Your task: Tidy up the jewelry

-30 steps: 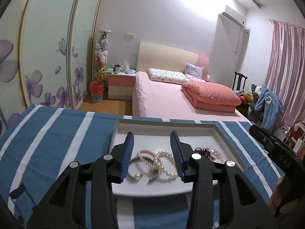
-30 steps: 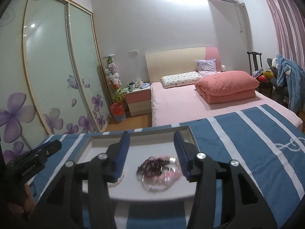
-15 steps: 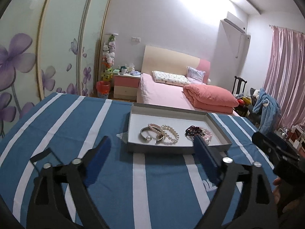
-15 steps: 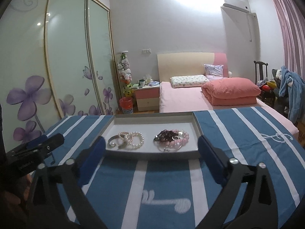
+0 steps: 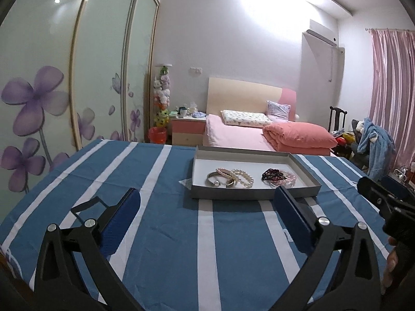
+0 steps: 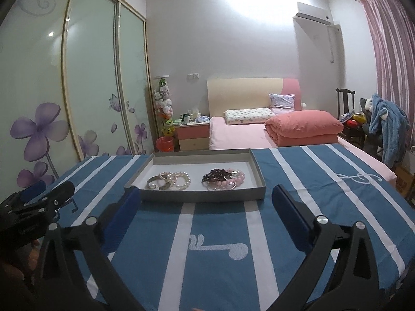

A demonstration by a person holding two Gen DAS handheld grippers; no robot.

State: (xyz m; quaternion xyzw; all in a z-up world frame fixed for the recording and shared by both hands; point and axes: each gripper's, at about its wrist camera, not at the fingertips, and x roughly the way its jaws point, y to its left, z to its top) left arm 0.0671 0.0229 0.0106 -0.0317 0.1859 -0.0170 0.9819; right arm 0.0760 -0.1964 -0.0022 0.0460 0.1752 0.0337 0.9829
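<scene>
While both grippers hang back over the striped tablecloth (image 6: pixel 212 272), your jewelry sits sorted in the shallow grey tray (image 6: pixel 197 197): the silver cuff and pearl bracelets (image 6: pixel 170 180) lie in its left half, and the dark and pink bead bracelets (image 6: pixel 223 178) in its right half, the two clusters apart. Your left gripper (image 5: pixel 207 208) has just been opening and now stands spread wide with nothing between its blue pads (image 5: pixel 122 223); your right gripper (image 6: pixel 205 204) is likewise splayed and empty, its jaws having just opened too. Judging by this, the placing step looks finished and you are in the release-and-retreat stage. If anything remains, the next move calls for checking that no strand overlaps the other pile, then approaching low over the tray's near wall. No brand or label can be read; the cloth carries only a white musical-note motif (image 6: pixel 218 248).
</scene>
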